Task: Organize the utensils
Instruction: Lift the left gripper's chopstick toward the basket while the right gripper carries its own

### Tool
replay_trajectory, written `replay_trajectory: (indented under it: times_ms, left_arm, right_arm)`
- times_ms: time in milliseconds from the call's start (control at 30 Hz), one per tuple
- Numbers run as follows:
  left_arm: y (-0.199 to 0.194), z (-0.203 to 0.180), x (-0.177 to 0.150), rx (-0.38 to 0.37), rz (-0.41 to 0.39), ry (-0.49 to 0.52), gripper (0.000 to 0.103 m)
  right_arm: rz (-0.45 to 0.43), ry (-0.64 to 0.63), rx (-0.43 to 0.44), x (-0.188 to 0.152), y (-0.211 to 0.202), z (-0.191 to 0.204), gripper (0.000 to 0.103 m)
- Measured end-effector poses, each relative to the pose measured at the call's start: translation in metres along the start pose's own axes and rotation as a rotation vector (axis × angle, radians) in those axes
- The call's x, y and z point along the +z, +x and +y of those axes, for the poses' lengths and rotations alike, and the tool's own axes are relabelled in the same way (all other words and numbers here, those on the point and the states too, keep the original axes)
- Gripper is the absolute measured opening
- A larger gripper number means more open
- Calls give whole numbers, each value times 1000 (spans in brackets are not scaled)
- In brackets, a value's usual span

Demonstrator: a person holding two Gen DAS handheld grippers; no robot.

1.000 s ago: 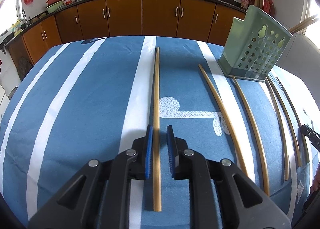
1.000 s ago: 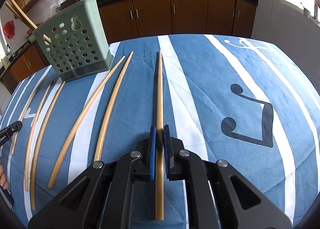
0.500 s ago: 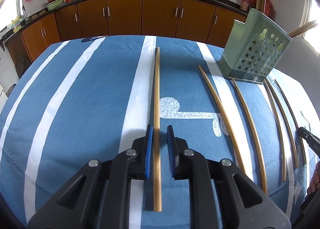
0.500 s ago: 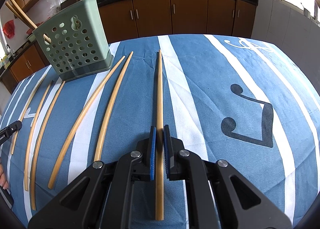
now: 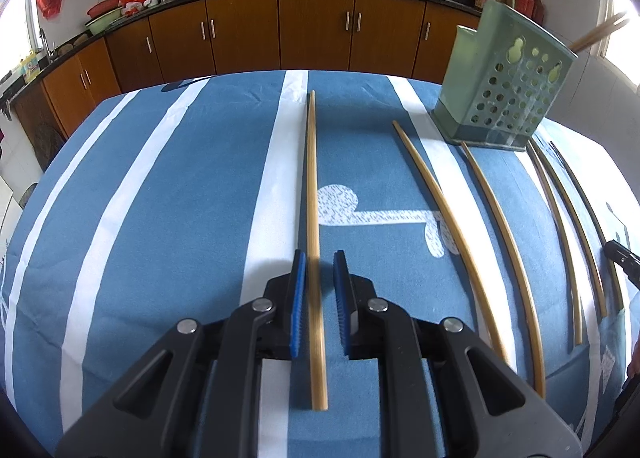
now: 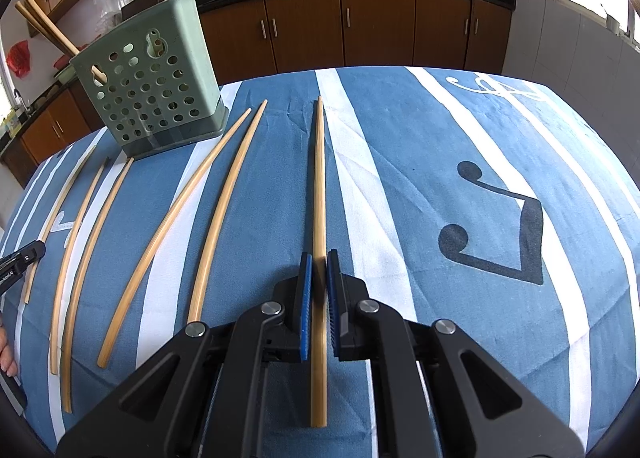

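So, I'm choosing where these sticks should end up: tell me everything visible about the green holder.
The green holder is a pale green plastic caddy, roughly box-shaped, its front wall pierced with round holes and two gourd-shaped cut-outs, on a darker base. It stands upright on the striped blue cloth, near the table's far edge. Wooden sticks already lean out of its top. Loose chopsticks lie near its base; neither gripper touches it.

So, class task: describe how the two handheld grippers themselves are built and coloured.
Both match: the left gripper and right gripper have angular matte-black bodies with triangular cut-outs, round silver pivot bolts, and two narrow fingers faced with ribbed blue pads. No cables or sleeves show.
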State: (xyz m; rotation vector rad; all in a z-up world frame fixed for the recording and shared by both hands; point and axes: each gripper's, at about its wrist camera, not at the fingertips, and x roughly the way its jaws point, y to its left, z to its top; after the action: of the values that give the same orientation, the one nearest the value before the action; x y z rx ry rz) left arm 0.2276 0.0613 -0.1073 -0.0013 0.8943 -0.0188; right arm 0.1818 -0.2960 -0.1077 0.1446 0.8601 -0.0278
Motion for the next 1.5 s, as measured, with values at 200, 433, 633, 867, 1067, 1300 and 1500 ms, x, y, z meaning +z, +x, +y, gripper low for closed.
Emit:
replay_trajectory:
  times_ms: [200,433,633,867,1067,1300,1500]
  left_arm:
    - [-7,-3,-10,0,2,15,14]
    - [-17,0,-9,19,7,36,8]
    - [-53,8,7,12,-89,15,8]
    - [-95,12,29,-3,-210,-11,8]
    - [-125,15,43,-25,-303,-41,8]
    - [-144,14,52,-40,-367,-52,8]
    - [-152,10,59,-40,-385,-37,7]
  right_arm:
    - [1,10,17,-8,-7,-3,8]
    - [-54,20,21,-3,-24,-5,8]
    - [-152,43,23,14,-53,-14,8]
    - [-240,62,25,29,-78,-19,8]
    - [-307,70,31,39,-97,-20,8]
    - [-367,64,37,48,-113,-17,8]
    - [-402,49,42,58,-124,-11,8]
